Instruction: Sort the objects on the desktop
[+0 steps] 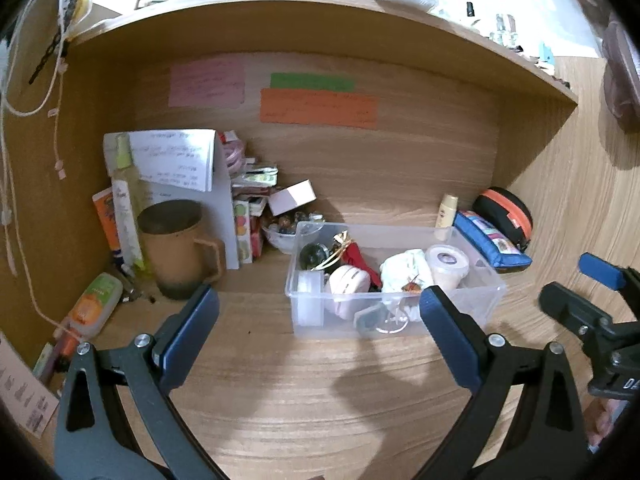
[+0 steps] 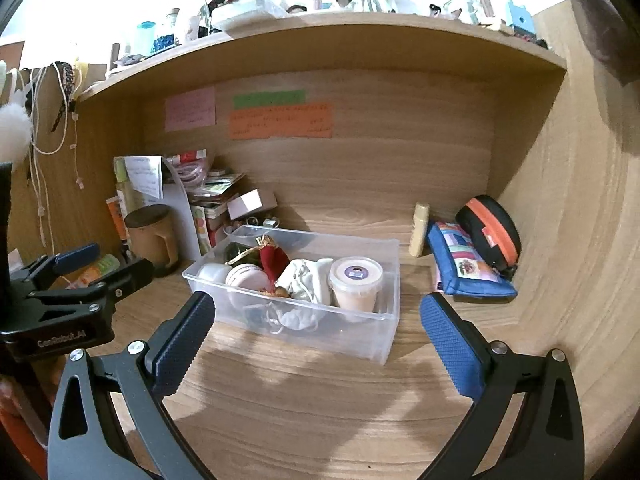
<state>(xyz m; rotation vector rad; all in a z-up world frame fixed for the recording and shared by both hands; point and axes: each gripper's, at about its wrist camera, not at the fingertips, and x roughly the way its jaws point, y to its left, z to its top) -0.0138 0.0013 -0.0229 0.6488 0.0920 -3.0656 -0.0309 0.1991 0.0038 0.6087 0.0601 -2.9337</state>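
— Where is the clear plastic bin [image 2: 362, 326] sitting relative to the two tools?

— It is resting on the bench [image 2: 304, 408], just ahead of both. The right hand-held gripper [image 2: 316, 330] is hanging in front of it with its blue pads spread wide, nothing between them. The left hand-held gripper [image 1: 320, 314] is doing the same, its fingers standing apart and empty, with its right finger overlapping the bin's near wall in its own view.

— What is lying inside?

— A lidded tub [image 2: 356, 282], a white cloth bundle [image 2: 306, 280], a round pale case [image 2: 246, 280] and something red [image 2: 274, 260]. A blue pouch [image 2: 466, 270] is lying right of the bin, and a brown mug [image 1: 180, 246] is standing off to its left.
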